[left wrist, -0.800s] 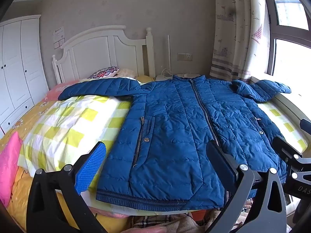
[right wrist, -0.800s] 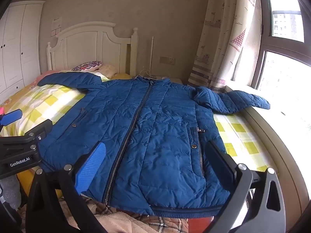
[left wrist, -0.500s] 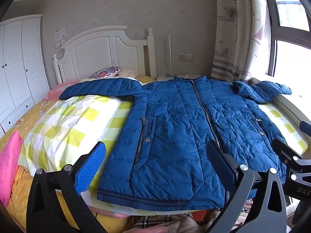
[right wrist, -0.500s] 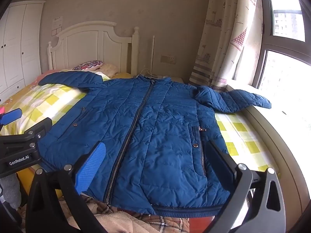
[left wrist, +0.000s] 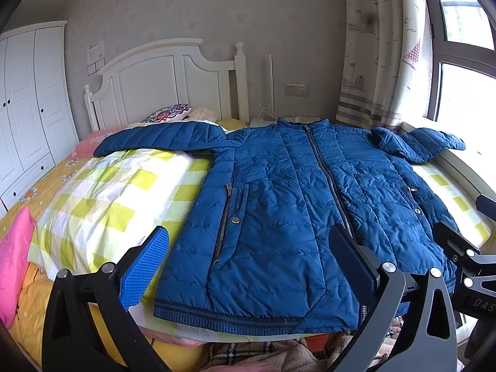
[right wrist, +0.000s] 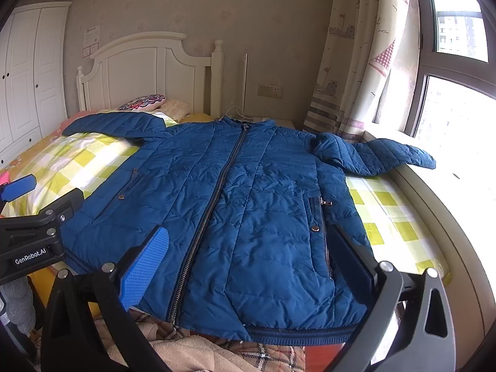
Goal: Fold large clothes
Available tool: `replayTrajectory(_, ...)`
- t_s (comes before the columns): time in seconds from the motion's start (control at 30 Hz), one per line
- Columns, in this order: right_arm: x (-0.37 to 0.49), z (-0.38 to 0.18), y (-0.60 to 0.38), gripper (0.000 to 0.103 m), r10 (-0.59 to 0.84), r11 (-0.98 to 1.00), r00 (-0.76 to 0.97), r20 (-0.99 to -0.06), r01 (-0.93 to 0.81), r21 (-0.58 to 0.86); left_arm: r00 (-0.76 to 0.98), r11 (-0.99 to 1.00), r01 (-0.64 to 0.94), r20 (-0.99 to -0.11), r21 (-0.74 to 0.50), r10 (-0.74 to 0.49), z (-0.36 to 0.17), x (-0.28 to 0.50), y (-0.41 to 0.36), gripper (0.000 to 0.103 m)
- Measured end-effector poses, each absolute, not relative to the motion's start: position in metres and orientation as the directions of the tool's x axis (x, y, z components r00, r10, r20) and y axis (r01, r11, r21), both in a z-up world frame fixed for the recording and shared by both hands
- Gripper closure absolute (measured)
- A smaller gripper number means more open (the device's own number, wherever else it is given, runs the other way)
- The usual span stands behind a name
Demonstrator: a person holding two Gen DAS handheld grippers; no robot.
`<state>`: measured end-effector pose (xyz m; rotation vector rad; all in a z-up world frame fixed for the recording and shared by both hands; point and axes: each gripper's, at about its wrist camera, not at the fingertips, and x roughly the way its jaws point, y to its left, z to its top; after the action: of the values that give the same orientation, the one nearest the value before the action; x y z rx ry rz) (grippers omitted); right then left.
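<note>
1. The blue coat (left wrist: 291, 217) lies flat on the bed (left wrist: 102, 198), zipped up, arms spread out.
2. The left gripper (left wrist: 248, 266) is wide open, holding nothing, near the coat's bottom edge.
3. The right gripper (right wrist: 248, 263) is the same.

wall notice (left wrist: 95, 56) (print too small)

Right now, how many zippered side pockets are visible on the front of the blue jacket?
2. One pocket lies right of the centre zipper, on the window side; the other pocket lies left of it, on the wardrobe side. Any further pockets would be hidden.
</note>
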<state>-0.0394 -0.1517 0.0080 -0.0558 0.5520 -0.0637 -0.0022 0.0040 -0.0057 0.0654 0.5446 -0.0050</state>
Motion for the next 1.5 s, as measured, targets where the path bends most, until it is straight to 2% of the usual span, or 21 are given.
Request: replayTrajectory(1.5,-0.0372,0.0033,-0.1529,0.002,-0.059,0.998,0.841,-0.537,0.041,-0.046,0.852,0.998,0.023,-0.523,0.052,0.007,-0.0071,-0.0007,0.0071,0.004)
